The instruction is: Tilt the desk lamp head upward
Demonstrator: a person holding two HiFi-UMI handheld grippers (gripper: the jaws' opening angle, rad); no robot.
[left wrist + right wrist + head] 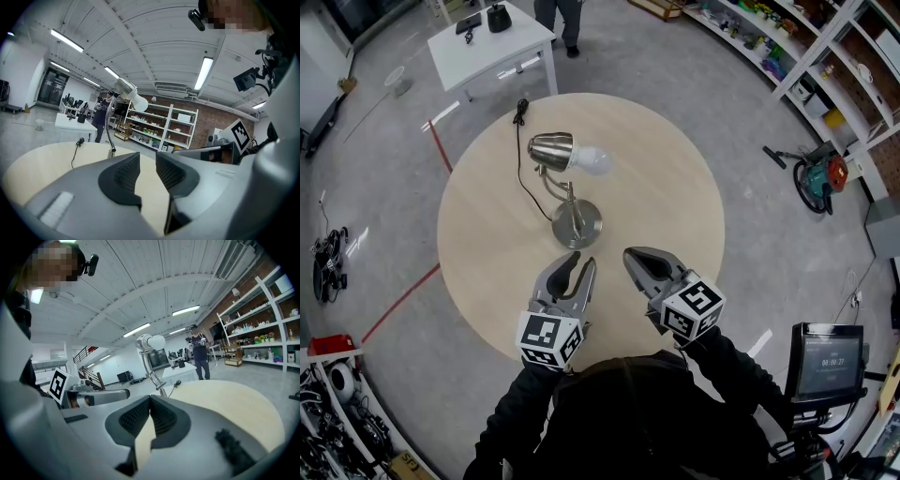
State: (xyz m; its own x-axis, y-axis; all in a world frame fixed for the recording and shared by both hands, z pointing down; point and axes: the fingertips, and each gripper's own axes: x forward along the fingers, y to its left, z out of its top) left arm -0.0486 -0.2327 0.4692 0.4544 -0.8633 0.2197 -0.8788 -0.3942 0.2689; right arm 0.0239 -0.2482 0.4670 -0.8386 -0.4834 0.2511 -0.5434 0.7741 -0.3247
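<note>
A chrome desk lamp [568,193] stands mid-table on a round base, its head [551,149] lying about level with the white bulb [592,161] pointing right. Its black cord [523,155] runs to the table's far edge. Both grippers hover over the near edge, short of the base and apart from it. My left gripper [580,267] is open, a narrow gap between its pads and nothing in it. My right gripper [631,256] is shut and empty. The lamp head [126,87] shows beyond the left gripper [147,165], and the bulb [156,341] above the right gripper [150,401].
The round wooden table [675,187] stands on a grey floor. A white side table [492,52] and a standing person [561,21] are beyond it. Shelving [811,52] and a vacuum cleaner [817,178] are at the right, a monitor [830,361] near right.
</note>
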